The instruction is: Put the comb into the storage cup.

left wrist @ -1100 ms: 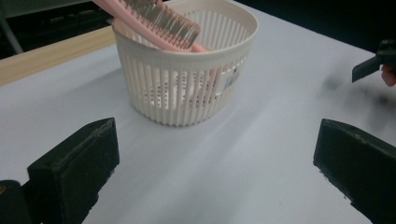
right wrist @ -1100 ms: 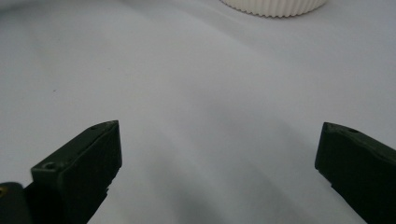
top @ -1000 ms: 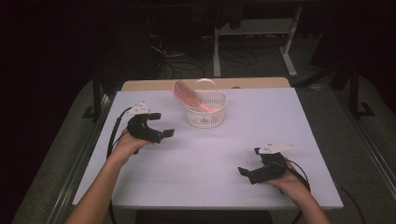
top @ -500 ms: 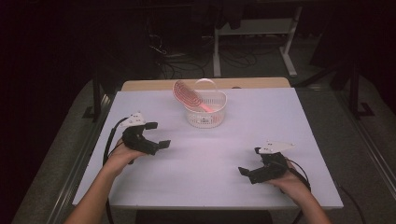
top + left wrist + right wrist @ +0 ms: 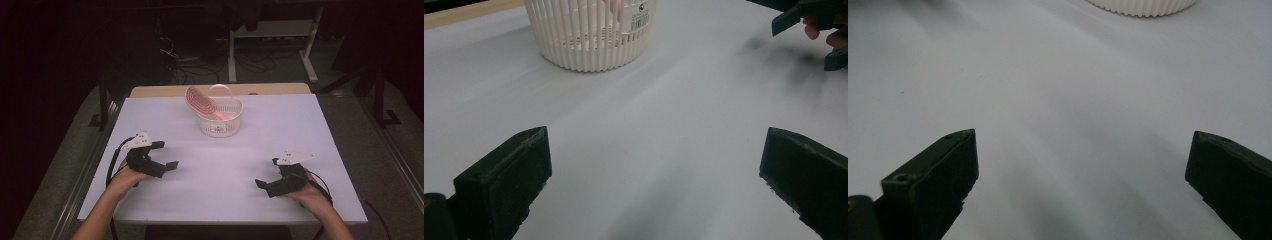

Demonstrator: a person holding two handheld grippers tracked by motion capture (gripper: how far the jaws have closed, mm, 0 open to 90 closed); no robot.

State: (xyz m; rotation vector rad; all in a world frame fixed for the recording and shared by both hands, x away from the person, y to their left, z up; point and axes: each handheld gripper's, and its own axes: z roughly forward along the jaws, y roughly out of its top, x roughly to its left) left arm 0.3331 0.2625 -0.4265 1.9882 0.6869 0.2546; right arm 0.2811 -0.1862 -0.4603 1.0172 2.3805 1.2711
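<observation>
A white slatted basket point(image 5: 220, 124) stands at the middle back of the white table point(image 5: 300, 130). A pink ribbed disc point(image 5: 199, 101) leans inside it, with a clear round piece point(image 5: 222, 91) behind. My left gripper point(image 5: 166, 154) rests open on the table at the left, in front of the basket, with nothing between its jaws. My right gripper point(image 5: 267, 172) lies open near the front right, also empty. In the left gripper view the open left gripper point(image 5: 654, 185) faces the basket point(image 5: 589, 35). In the right gripper view the right gripper point(image 5: 1083, 185) stands open over bare table, with the basket's base point(image 5: 1143, 5) at the top.
A strip of wooden tabletop point(image 5: 270, 89) shows behind the white surface. Beyond it are a white stand point(image 5: 272, 30) and cables on a dark floor. In the left gripper view the right gripper and the hand holding it point(image 5: 819, 22) show at the top right.
My left gripper has moved back toward the person and slightly left, away from the basket. The right gripper has stayed where it was.
</observation>
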